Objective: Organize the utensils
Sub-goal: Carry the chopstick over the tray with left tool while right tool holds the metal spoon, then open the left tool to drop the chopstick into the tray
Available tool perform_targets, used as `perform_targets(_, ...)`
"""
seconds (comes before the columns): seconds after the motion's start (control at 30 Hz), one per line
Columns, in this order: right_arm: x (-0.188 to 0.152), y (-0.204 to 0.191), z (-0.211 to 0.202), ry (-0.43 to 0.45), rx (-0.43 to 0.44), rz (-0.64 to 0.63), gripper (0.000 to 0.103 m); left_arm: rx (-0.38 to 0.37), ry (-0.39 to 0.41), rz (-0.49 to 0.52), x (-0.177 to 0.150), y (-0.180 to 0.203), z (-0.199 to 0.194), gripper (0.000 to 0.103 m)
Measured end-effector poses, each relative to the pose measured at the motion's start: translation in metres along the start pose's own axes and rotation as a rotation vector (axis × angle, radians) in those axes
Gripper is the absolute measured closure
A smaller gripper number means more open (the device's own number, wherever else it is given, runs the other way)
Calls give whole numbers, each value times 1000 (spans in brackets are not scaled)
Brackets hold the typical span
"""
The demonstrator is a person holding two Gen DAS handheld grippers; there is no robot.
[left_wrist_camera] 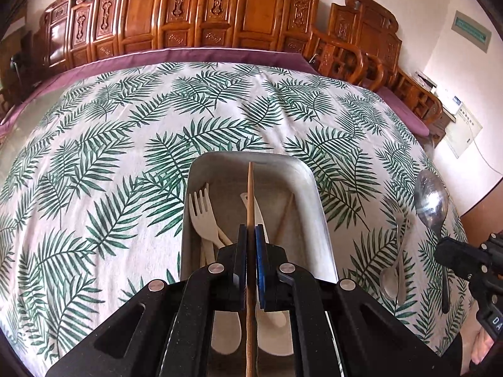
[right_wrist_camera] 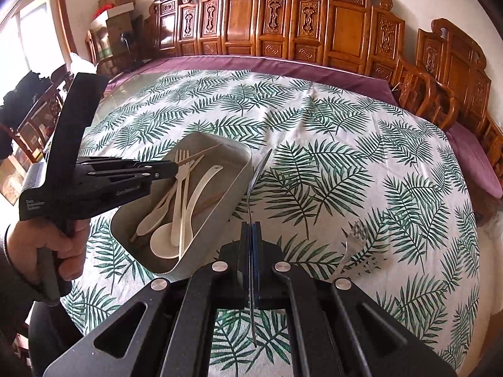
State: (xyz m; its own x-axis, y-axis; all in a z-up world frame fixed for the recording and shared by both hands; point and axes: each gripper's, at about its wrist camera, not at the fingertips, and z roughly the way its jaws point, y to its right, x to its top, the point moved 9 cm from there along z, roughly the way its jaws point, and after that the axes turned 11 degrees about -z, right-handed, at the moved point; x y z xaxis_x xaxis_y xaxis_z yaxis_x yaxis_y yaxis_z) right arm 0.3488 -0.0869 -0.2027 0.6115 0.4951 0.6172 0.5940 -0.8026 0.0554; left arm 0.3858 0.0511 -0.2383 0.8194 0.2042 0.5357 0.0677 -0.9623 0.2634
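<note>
Our left hand-held gripper (left_wrist_camera: 250, 238) clamps a thin wooden chopstick (left_wrist_camera: 250, 188) above the grey rectangular metal tray (left_wrist_camera: 317, 207) of pale utensils; next, lower and release. Rightward, our right hand-held gripper (right_wrist_camera: 251, 235) clamps a shiny metal spoon (right_wrist_camera: 256, 176) beside the tray on the leaf-patterned tabletop (right_wrist_camera: 345, 157).

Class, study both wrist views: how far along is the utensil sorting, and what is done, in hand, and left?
Roughly halfway or beyond. Done: cream forks, spoons and a chopstick lie in the grey tray. In hand: the left gripper holds a wooden chopstick above the tray; the right gripper grips a metal spoon. Left: a metal fork on the leaf-print tablecloth.
</note>
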Motion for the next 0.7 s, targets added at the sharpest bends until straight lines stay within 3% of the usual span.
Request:
perform_targets(0.53,5,-14,22,-34,9,-25,100,-32,-21,13,-1,1,10,99)
perform_targets(0.7,7,-18,28,-39,10,-26,100,-61,-12,20,1,6,-4,84)
